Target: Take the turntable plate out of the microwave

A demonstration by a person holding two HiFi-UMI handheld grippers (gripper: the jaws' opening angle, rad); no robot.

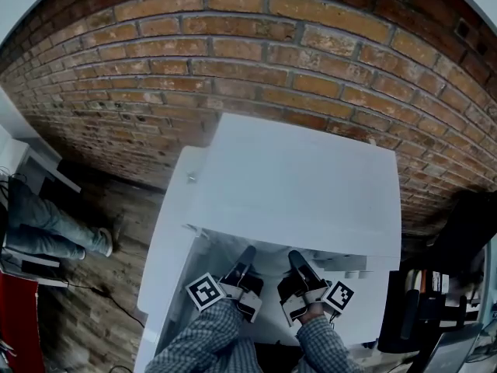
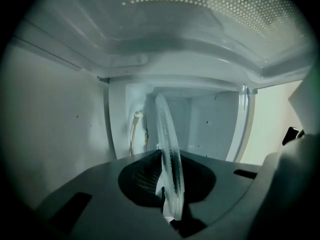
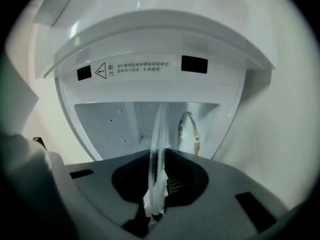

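Both hands are in at the microwave [image 1: 295, 185]; the left gripper [image 2: 169, 206] is clamped on the rim of the glass plate [image 2: 167, 149], and the right gripper [image 3: 156, 204] is pinching the rim too. The plate is inside the cavity, seen edge-on between each pair of jaws. The danger, I'd say, is slick glass held only by thin edges; one hand pulling ahead could twist it loose, and a tilt could knock it on the opening and drop it.
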